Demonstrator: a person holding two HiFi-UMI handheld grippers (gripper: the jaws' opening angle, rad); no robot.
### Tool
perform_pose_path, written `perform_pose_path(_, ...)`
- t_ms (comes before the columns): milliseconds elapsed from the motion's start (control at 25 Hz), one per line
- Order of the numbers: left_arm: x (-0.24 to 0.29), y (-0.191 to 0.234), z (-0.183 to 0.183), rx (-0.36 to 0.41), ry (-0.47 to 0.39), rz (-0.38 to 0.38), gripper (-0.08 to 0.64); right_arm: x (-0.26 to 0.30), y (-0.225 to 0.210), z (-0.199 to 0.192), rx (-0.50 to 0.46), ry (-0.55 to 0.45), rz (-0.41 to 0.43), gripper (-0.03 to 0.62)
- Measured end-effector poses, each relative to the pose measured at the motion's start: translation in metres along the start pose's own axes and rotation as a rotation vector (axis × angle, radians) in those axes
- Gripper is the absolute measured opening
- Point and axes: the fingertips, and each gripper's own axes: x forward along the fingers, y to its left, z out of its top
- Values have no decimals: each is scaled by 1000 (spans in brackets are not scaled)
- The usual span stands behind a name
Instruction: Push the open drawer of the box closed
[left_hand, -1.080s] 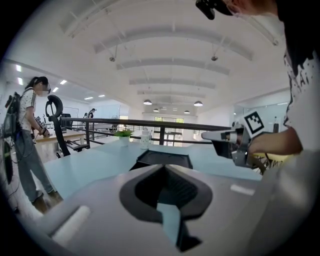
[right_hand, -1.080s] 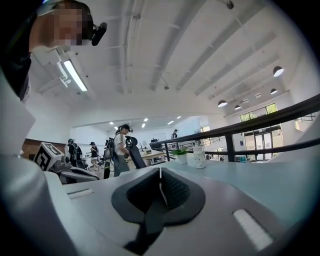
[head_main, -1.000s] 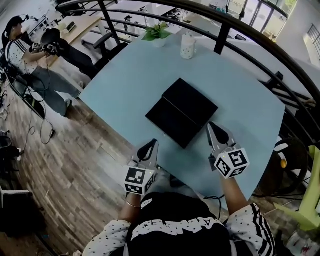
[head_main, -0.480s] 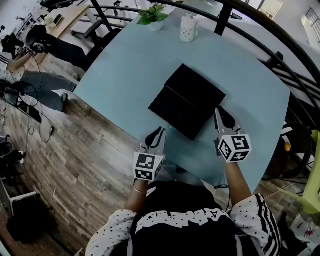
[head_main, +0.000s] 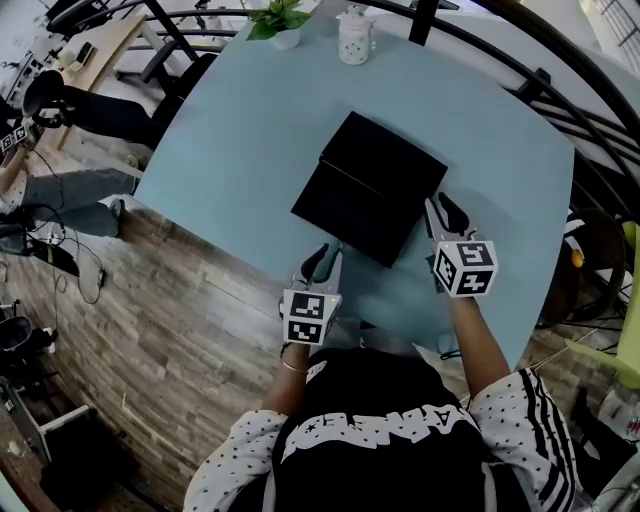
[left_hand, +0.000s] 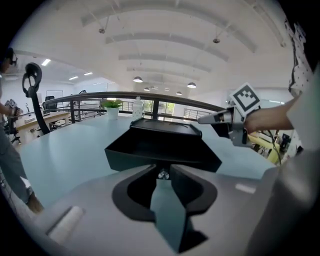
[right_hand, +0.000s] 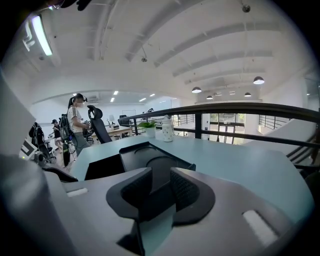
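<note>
On the pale blue tabletop (head_main: 240, 140), near its middle: black box (head_main: 390, 165), set at a slant to the edges. Shows its drawer (head_main: 345, 215) pulled out toward the near edge, open, with a dark inside.

Just short of the drawer's near front wall: left gripper (head_main: 322, 262), low over the tabletop's near edge, pointing at that wall with a small gap left between. Jaws clenched tip to tip, grasping nothing.

Just beside the box's right side, about where drawer and box meet: right gripper (head_main: 447, 213). Cannot tell whether touching the black wall or a shade off it. Jaws released, having just been opening; clear gap between the ribbed pads, nothing held there, only the box and part of its drawer seen beyond. 1 marker cube on each gripper, facing up toward the head view.

At the tabletop's far edge, well apart from the box: potted plant (head_main: 275, 20) and white jar (head_main: 354, 38), side by side. Behind them, curving round the far and right sides: black railing (head_main: 500, 50).

Off to the left, on the wooden floor (head_main: 150, 330): dark office chair (head_main: 45, 95).
</note>
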Motion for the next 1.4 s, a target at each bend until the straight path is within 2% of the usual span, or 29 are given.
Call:
perform_pose_path(320,20,-2,-11,10,58,-24,0,16,-9,-14,29,75,-47,100)
perform_pose_path(520,27,-4,-14,22,83,-35,0,19,-13,-18,79,81,-63,103)
perform_pose_path(880,34,-5,-21,11,117,-23,0,22,-10,-19,84,93,-70,94)
perform_pose_path(1080,33,-3,-24,32,146,-17,0,23,-9,-19,74,101,-77,91)
perform_pose_path(1400,33,-5,-21,33,139,-15,0,22,-9,-20,57,112,-65,92)
